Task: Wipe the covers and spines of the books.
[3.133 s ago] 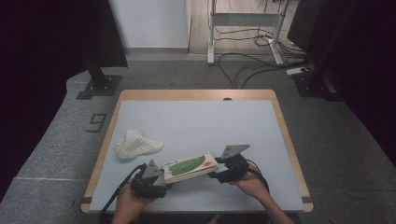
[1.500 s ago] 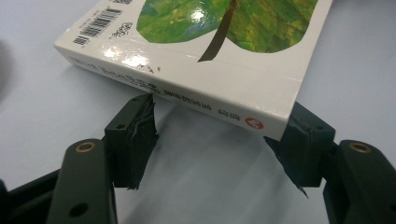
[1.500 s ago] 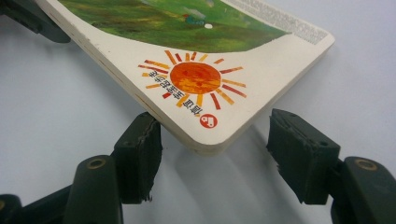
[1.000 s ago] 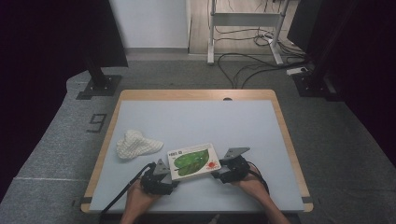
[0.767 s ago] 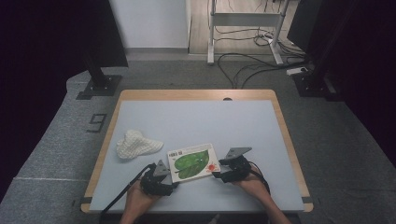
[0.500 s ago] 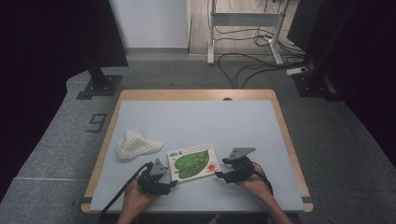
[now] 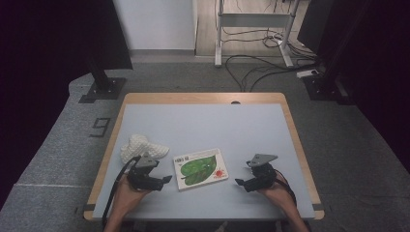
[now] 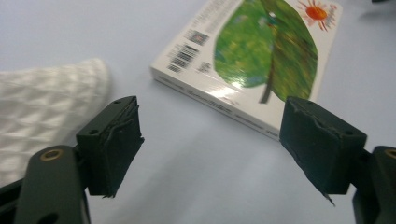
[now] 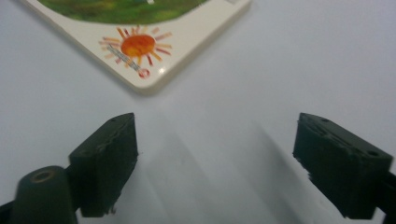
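Here, book: a flat board book [image 7: 200,168] with a green leaf and a small red sun on its cover lies face up on the pale table [image 7: 203,121], near the person's edge and roughly midway between the two grippers.
Left gripper: the left gripper [image 7: 164,179] sits just beside the book's left edge, its jaws spread wide with nothing between them; in its own view [image 8: 211,142] the spine side with the barcode lies just ahead of the pads, apart from them.
Right gripper: the right gripper [image 7: 240,182] is near the book's right side but clearly apart from it, jaws spread and empty; in its own view [image 9: 215,154] the corner with the sun lies ahead of the open gap.
Cloth: a white quilted cloth [image 7: 140,146] is bunched on the table behind the left gripper, near the book but not touching it.
Why so placed: both tools flank the book at table level, which reads as a rest or ready pose; the book lies free, gripped by neither.
Likely concern: the book is thin and flat, so getting a pad under an edge would probably be awkward.
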### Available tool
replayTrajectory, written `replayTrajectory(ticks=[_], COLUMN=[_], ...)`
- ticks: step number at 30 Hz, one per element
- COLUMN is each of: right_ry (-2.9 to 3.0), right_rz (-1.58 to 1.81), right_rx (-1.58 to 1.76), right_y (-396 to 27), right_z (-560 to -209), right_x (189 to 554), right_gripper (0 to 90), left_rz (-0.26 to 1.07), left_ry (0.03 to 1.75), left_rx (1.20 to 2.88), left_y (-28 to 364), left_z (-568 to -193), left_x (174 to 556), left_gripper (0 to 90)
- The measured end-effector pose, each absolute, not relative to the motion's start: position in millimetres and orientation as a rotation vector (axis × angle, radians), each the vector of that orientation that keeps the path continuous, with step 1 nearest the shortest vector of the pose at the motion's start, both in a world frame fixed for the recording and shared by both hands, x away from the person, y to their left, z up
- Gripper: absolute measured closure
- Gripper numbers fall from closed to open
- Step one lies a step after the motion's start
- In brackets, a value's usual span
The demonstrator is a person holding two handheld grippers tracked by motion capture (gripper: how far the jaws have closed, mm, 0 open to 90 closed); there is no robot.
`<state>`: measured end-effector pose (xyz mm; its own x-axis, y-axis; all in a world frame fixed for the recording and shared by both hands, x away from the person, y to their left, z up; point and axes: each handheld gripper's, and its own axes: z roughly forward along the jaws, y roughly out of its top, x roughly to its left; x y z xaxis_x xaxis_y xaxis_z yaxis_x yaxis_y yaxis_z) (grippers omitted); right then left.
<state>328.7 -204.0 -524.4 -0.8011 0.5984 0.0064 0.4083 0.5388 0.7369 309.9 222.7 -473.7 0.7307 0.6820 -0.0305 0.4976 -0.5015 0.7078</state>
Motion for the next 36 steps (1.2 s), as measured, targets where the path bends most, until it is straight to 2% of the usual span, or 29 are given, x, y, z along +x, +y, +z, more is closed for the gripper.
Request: replayTrajectory(ticks=[8,10,15,23,31,36], right_ry=[2.523,2.523,2.524,2.520,2.518,2.516], right_rz=[1.077,1.084,1.081,1.085,1.085,1.084], right_rx=[0.884,0.885,0.886,0.887,0.884,0.883], right_y=[-210,-211,-211,-211,-211,-211], right_z=[-535,-535,-535,-536,-536,-536], right_x=[328,328,328,327,327,327], right_gripper=[2.2,1.5,1.0,1.0,1.2,1.3], left_rz=[0.340,0.341,0.357,0.392,0.496,0.495], left_ry=[0.923,0.942,0.993,1.069,1.143,1.192], left_rx=[2.176,2.177,2.185,2.194,2.219,2.223], left_y=[247,252,262,281,284,287], left_z=[-462,-459,-454,-442,-450,-464], left_x=[330,336,346,369,389,399], left_gripper=[11.2,7.5,7.0,0.8,5.9,11.6])
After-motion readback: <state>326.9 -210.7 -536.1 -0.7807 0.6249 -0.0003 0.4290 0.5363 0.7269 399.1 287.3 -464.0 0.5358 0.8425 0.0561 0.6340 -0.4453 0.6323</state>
